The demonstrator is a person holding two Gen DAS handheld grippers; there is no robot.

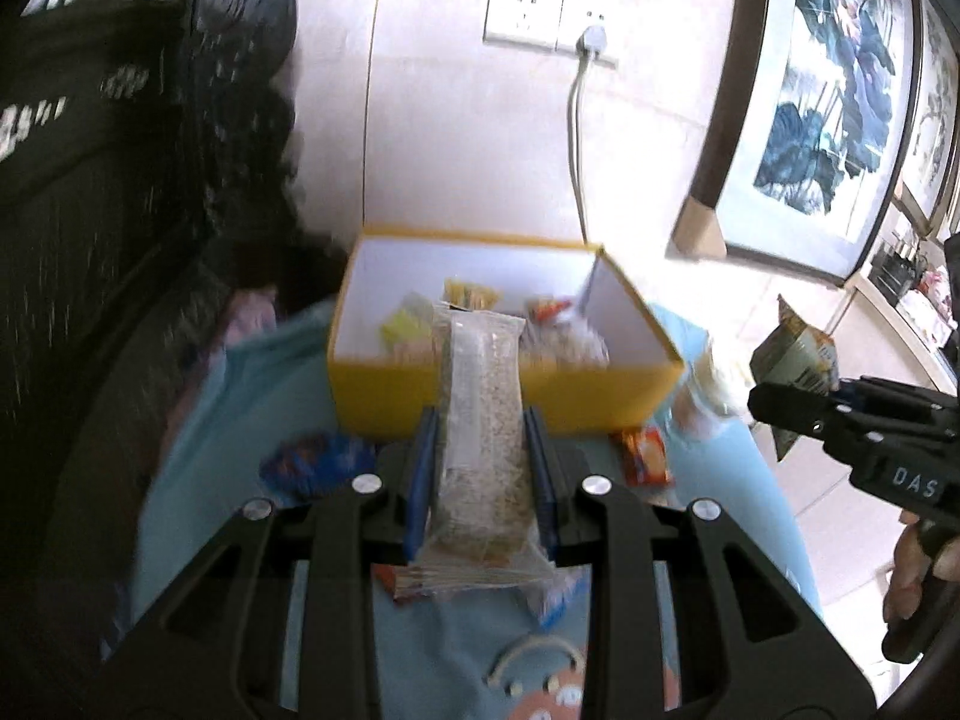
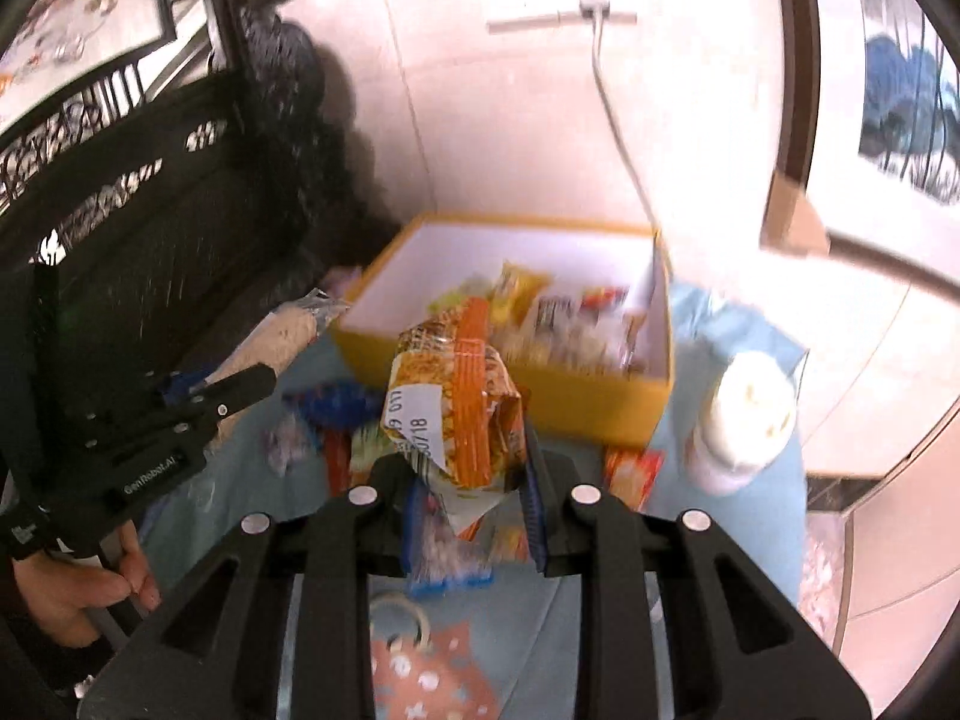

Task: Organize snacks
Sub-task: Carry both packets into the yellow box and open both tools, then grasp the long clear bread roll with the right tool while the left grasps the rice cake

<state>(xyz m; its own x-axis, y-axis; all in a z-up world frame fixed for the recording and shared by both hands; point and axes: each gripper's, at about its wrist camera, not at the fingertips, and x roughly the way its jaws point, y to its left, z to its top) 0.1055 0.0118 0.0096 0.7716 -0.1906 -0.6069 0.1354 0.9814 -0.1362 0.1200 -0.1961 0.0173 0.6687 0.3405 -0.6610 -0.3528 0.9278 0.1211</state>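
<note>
A yellow box with white inner walls stands open on the blue cloth and holds several snack packets; it also shows in the right wrist view. My left gripper is shut on a clear packet of pale grain bar, held above the cloth in front of the box; the packet also shows in the right wrist view. My right gripper is shut on an orange snack packet with a white date label, held in front of the box. That packet also shows in the left wrist view.
Loose snacks lie on the blue cloth: a blue packet, an orange-red packet, others under the grippers. A white jar stands right of the box. A dark chair is at the left, a framed painting at the right.
</note>
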